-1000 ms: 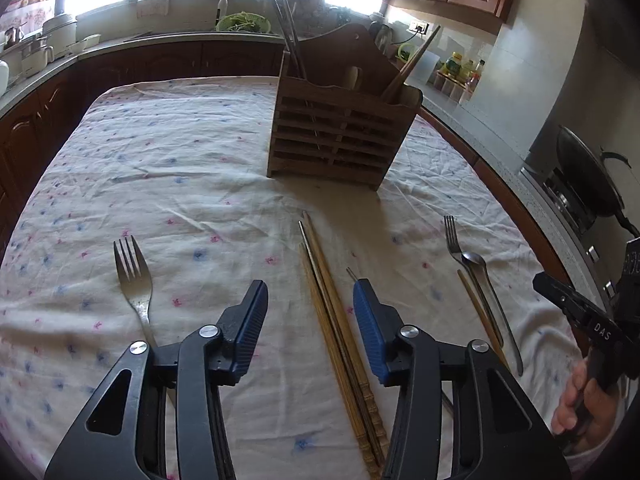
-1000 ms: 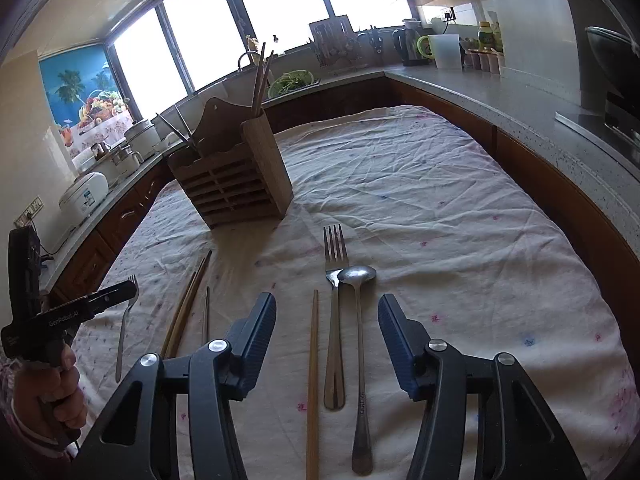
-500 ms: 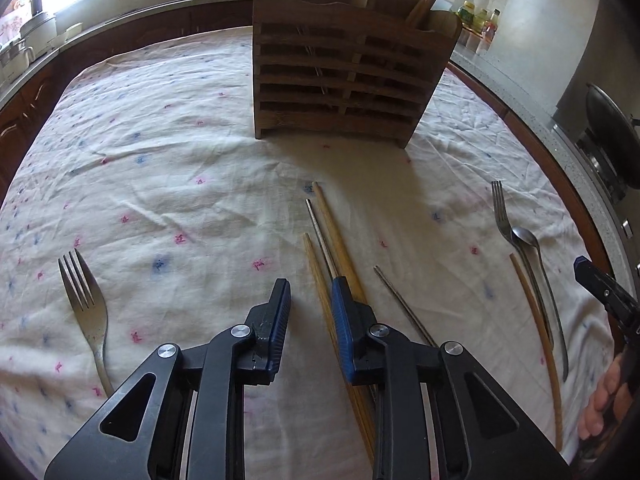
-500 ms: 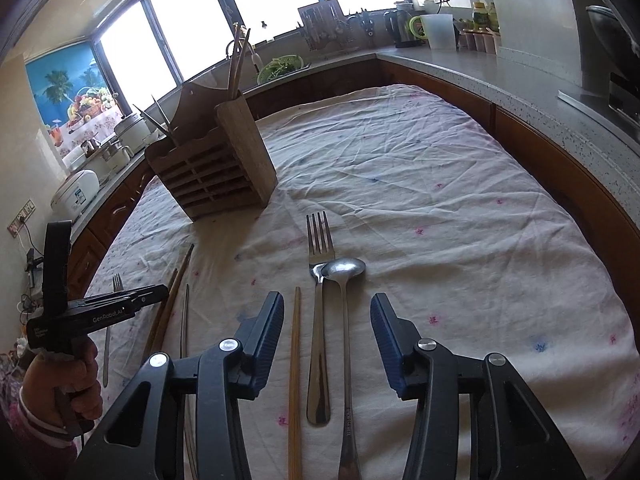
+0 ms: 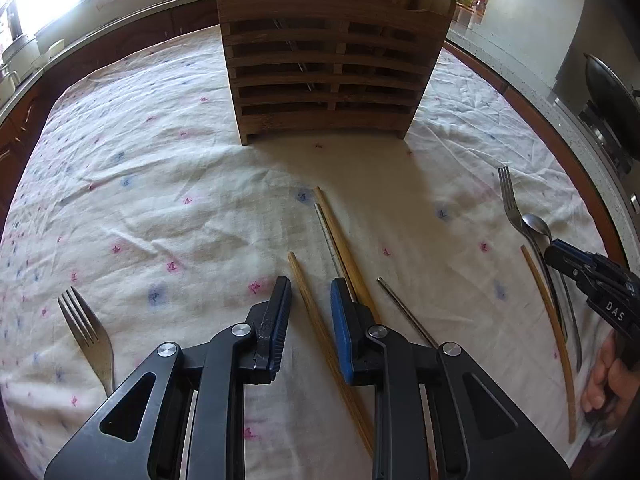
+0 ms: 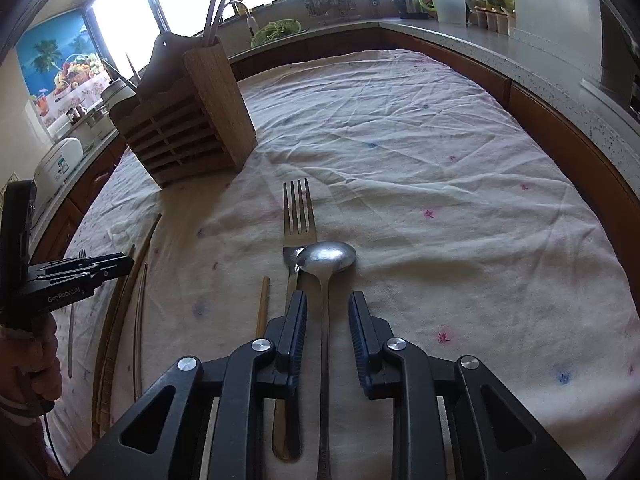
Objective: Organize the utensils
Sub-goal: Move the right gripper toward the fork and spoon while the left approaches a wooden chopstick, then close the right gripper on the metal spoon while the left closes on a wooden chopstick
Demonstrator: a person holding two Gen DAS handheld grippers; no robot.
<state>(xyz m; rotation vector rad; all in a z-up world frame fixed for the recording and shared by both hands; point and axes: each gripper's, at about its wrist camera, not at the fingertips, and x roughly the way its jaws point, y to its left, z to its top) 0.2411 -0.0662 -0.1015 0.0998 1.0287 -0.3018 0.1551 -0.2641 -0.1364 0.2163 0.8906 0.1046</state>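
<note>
A: Status, L & R?

B: Left gripper (image 5: 310, 312) is set low over the table (image 5: 168, 168), jaws narrowed but apart, a wooden chopstick (image 5: 316, 320) between them, not yet pinched. Right gripper (image 6: 327, 320): jaws closing round the spoon (image 6: 326, 276) handle, gaps both sides. Fork (image 6: 297, 220) lies just left, overlapped by the bowl.

A: Tips for the grab?

B: Spoon handle alone should be taken, fork kept out. Chopstick to be centred before squeezing; thin, prob. slips. Rack (image 5: 332, 60) stands far, centre; both to be dropped in there.
</note>
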